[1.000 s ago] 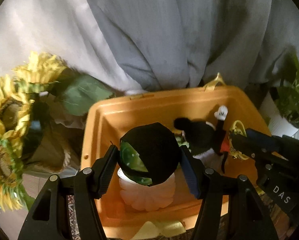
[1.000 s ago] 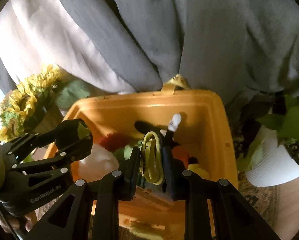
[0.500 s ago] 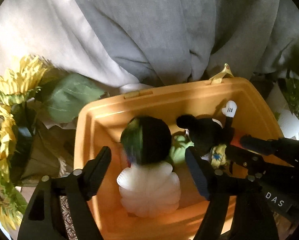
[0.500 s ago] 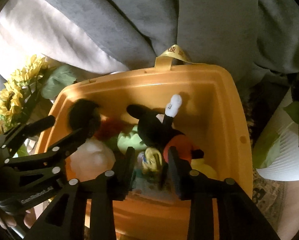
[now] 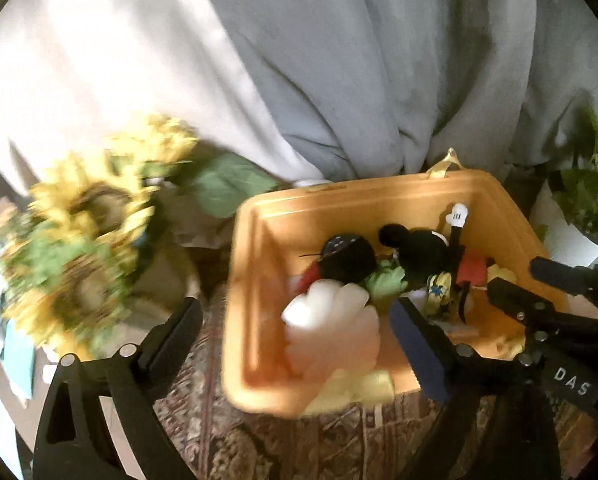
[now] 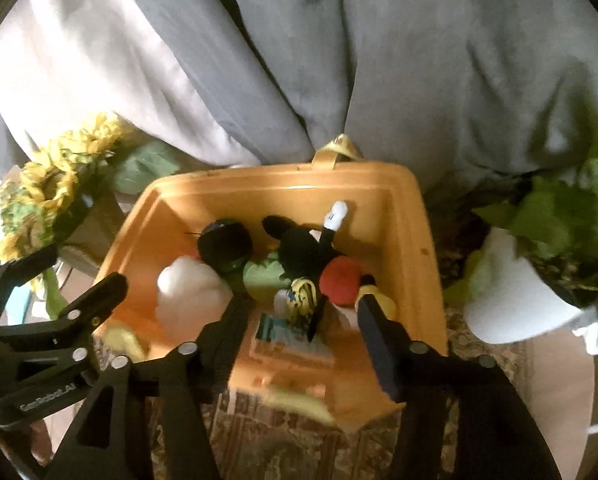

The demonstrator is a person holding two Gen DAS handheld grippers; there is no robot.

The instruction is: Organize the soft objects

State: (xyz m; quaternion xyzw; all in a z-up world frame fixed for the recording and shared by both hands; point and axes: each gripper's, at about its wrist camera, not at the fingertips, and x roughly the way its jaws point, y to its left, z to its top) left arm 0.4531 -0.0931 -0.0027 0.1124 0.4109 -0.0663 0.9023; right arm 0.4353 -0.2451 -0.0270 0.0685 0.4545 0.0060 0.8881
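A: What's different on the left side?

B: The left tool point(image 5: 295, 320) has just been spreading its jaws and now stands released, with nothing pressed between its pads. A second ago it clamped the black round plush point(image 5: 349, 258); that toy now lies in the orange bin point(image 5: 383, 196), toward the far left of its inside, resting just above the white shell plush point(image 5: 333, 334).

A: And further right?

B: The right tool point(image 6: 299, 320) has also just been opening. Earlier it pinched the yellow striped strap point(image 6: 305, 298) of the black mouse plush point(image 6: 307, 246); now the jaws stand apart on either side of the strap without gripping it, so that tool is released too. The mouse plush lies in the middle of the bin, its white glove point(image 6: 336, 213) pointing to the far wall, its red part point(image 6: 341, 280) to the right.

A: So what does that mean for the tidying?

B: Both soft toys are dropped off inside the bin, and both tools have pulled back and up from it. I'd judge this placing step finished. Whether more toys wait outside, I cannot tell; only sunflowers point(image 6: 47, 184) at left and a potted plant point(image 6: 559, 236) at right flank the bin.
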